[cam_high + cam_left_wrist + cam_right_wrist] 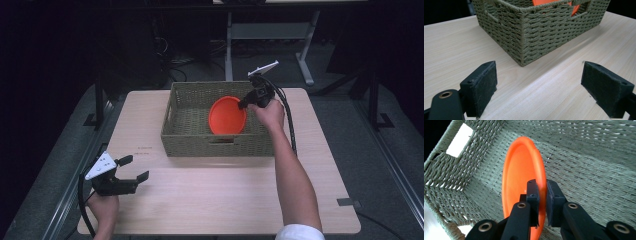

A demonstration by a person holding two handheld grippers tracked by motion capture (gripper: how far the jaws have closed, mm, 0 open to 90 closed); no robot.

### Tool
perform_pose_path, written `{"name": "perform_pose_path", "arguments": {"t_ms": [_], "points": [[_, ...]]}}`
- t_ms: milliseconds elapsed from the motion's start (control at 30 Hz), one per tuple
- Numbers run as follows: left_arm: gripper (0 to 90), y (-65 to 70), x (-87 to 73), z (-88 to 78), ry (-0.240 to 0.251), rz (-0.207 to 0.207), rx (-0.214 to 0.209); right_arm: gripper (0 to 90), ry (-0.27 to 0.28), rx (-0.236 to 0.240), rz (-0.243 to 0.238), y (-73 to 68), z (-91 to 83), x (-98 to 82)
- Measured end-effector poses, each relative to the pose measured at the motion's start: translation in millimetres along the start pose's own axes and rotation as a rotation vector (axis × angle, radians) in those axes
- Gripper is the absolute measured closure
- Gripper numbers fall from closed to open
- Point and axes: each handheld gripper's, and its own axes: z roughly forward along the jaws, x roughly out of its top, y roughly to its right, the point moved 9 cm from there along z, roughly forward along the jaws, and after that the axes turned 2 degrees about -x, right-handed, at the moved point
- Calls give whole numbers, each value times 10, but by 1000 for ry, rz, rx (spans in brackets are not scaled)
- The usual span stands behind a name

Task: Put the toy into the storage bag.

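Orange plate | right claw clamped on rim, inside basket | left claw wide, empty

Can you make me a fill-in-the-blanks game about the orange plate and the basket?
1. The right tongs are shut on the rim of the ____ plate.
2. The plate is inside the woven ____.
3. The left tongs are ____, with nothing between them.
4. The basket stands on a wooden ____.

Missing words: orange; basket; open; table

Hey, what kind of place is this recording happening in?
Probably a lab or workshop set up for recording: a bare wooden table under a fixed camera, loose cables on the floor behind, and a desk frame in the dark room.
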Motion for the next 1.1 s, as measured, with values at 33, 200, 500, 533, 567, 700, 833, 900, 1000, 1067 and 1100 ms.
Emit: {"name": "perform_pose_path", "arguments": {"t_ms": [33, 200, 500, 533, 567, 700, 833, 900, 1000, 1067, 1100], "points": [[126, 0, 0, 0, 0, 1, 0, 816, -2, 1, -1, -4, 17, -2], [126, -3, -1, 1, 2, -3, 1, 816, -19, 2, -5, -17, 74, -20], [126, -16, 6, 19, -1, -4, 7, 814, -59, -12, -5, 37, 179, -56], [126, -17, 5, 19, -2, -2, 7, 813, -62, -15, -8, 51, 191, -61], [127, -19, 5, 19, -1, -2, 5, 813, -67, -15, -6, 57, 202, -67], [126, -18, 3, 12, 4, -6, 6, 812, -80, -32, -3, 81, 245, -77], [127, -14, 5, 9, 3, -3, 3, 810, -88, -42, 6, 98, 255, -81], [126, -12, 4, 10, -1, 1, 4, 806, -91, -39, 13, 104, 253, -88], [127, -8, 5, 11, 0, 0, 2, 801, -108, -41, 10, 124, 244, -110], [126, -8, 4, 10, -2, 2, 3, 788, -113, -50, 13, 130, 246, -119], [126, -8, 4, 10, -2, 2, 3, 788, -113, -50, 13, 130, 246, -119]]}}
